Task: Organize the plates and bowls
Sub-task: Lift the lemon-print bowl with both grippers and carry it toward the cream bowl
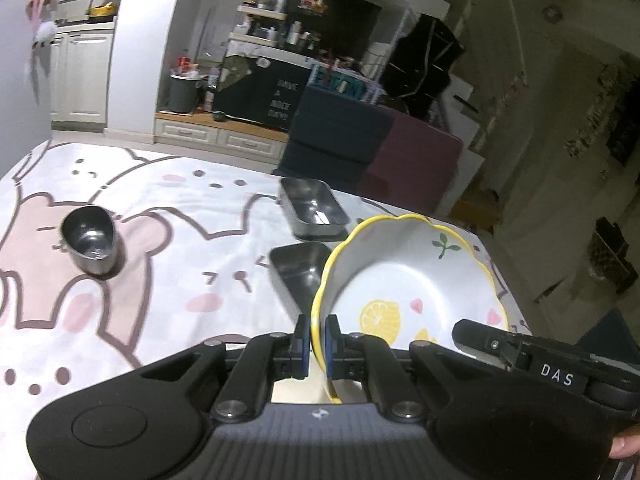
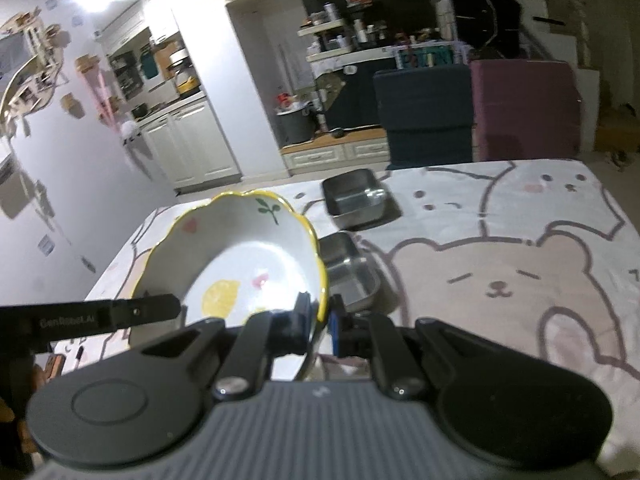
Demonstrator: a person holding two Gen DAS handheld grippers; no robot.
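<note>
Both claws clamp the rim of one lemon-print bowl above the table.

The left claw [image 1: 318,340] pinches the bowl [image 1: 404,280] at its near left rim, and the right claw [image 2: 320,314] pinches the near right rim, holding it tilted over the bear-print tablecloth [image 1: 160,280]. Just behind the bowl sits a rectangular steel tray [image 1: 298,272], with a second steel tray [image 1: 312,208] farther back. A small steel cup [image 1: 90,238] stands well apart to the left.

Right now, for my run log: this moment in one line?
left gripper: shut on lemon bowl rim | right gripper: same, opposite rim | bowl tilted | two steel trays behind
</note>
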